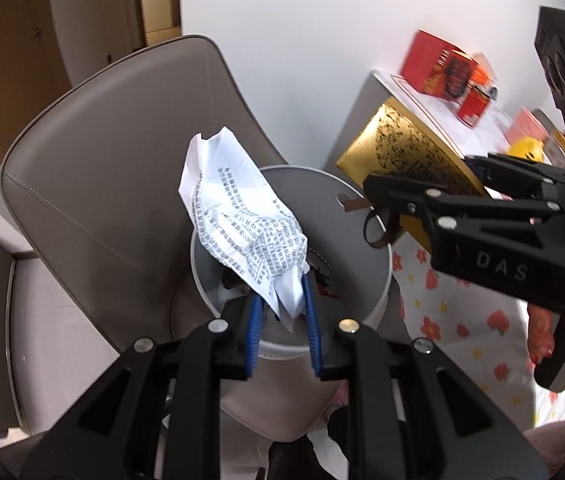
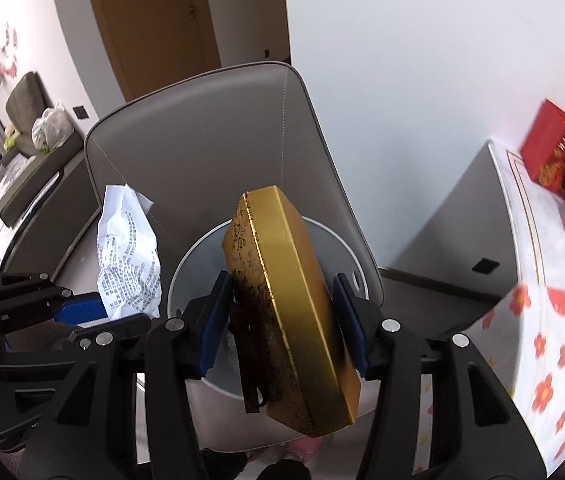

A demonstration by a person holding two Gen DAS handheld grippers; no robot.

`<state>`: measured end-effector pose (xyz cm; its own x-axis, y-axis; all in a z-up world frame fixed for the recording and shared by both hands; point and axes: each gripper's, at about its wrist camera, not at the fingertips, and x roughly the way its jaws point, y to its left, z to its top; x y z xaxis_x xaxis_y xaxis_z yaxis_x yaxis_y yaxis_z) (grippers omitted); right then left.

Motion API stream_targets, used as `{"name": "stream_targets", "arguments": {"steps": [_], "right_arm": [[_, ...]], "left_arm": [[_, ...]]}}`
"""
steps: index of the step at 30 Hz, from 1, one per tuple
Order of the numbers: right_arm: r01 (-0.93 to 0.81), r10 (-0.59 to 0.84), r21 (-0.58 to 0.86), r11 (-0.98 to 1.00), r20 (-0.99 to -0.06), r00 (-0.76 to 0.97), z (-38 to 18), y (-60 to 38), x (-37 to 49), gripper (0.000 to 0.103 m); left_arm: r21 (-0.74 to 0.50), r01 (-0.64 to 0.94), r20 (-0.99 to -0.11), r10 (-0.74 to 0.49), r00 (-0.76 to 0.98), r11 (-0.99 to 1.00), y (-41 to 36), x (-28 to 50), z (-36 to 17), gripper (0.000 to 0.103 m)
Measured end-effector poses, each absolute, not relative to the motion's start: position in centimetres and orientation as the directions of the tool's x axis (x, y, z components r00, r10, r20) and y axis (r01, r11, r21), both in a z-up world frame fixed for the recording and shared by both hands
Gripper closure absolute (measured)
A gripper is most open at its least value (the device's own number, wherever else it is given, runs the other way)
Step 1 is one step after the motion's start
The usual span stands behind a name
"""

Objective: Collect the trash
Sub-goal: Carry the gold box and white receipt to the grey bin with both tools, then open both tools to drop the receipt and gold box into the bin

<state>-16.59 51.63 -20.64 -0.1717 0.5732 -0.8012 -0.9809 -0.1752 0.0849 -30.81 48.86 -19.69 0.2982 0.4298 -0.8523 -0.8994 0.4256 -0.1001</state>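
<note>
My left gripper (image 1: 282,320) is shut on a crumpled printed paper (image 1: 242,220) and holds it over a round grey trash bin (image 1: 362,280) that stands on a grey chair. The paper also shows in the right wrist view (image 2: 126,256). My right gripper (image 2: 278,320) is shut on a gold box (image 2: 294,312) with a brown ribbon and holds it tilted above the bin (image 2: 190,264). The right gripper (image 1: 482,216) and the gold box (image 1: 406,156) show at the right of the left wrist view. Dark scraps lie inside the bin.
The grey chair (image 1: 114,152) backs the bin, with a white wall behind. A table with a flowered cloth (image 2: 554,360) is at the right, with red boxes (image 2: 562,168) and a yellow object on it. A sofa with a bag (image 2: 50,128) is far left.
</note>
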Motion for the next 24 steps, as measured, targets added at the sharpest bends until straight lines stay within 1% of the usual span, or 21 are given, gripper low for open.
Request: {"name": "stream_targets", "arguments": {"steps": [7, 10, 12, 15, 18, 20, 22, 23, 24], "right_arm": [[-0.972, 0.532, 0.091, -0.218, -0.823, -0.197, -21.6, 53.5, -16.0, 0.053], [-0.968, 0.522, 0.091, -0.234, -0.828, -0.204, -21.8, 54.0, -15.9, 0.047], [-0.967, 0.523, 0.093, -0.238, -0.827, -0.208, -21.7, 54.2, -15.6, 0.041], [-0.969, 0.524, 0.091, -0.232, -0.827, -0.203, -21.7, 54.2, -15.1, 0.04], [-0.971, 0.526, 0.09, -0.222, -0.827, -0.197, -21.6, 54.1, -14.5, 0.04], [-0.973, 0.531, 0.083, -0.216, -0.826, -0.189, -21.5, 54.0, -14.2, 0.04], [-0.976, 0.541, 0.069, -0.205, -0.823, -0.172, -21.3, 53.8, -13.9, 0.04], [-0.978, 0.546, 0.06, -0.199, -0.822, -0.162, -21.2, 53.7, -14.0, 0.04], [-0.98, 0.55, 0.054, -0.193, -0.821, -0.153, -21.1, 53.6, -13.9, 0.04]], "left_arm": [[-0.104, -0.922, -0.856, 0.438, 0.274, 0.373, 50.1, -30.6, -20.0, 0.083], [-0.108, -0.925, -0.858, 0.435, 0.272, 0.365, 50.6, -30.4, -20.1, 0.083], [-0.113, -0.924, -0.86, 0.43, 0.275, 0.364, 50.9, -30.1, -20.3, 0.083], [-0.117, -0.924, -0.864, 0.421, 0.275, 0.363, 51.3, -29.5, -20.6, 0.08], [-0.125, -0.92, -0.87, 0.404, 0.282, 0.372, 51.6, -29.2, -21.1, 0.079], [-0.124, -0.919, -0.873, 0.4, 0.28, 0.374, 51.7, -28.8, -21.2, 0.075], [-0.12, -0.922, -0.873, 0.403, 0.275, 0.369, 51.8, -28.6, -21.3, 0.066], [-0.117, -0.923, -0.872, 0.407, 0.272, 0.366, 51.9, -28.6, -21.3, 0.064], [-0.118, -0.924, -0.872, 0.408, 0.271, 0.363, 51.9, -28.5, -21.3, 0.058]]}}
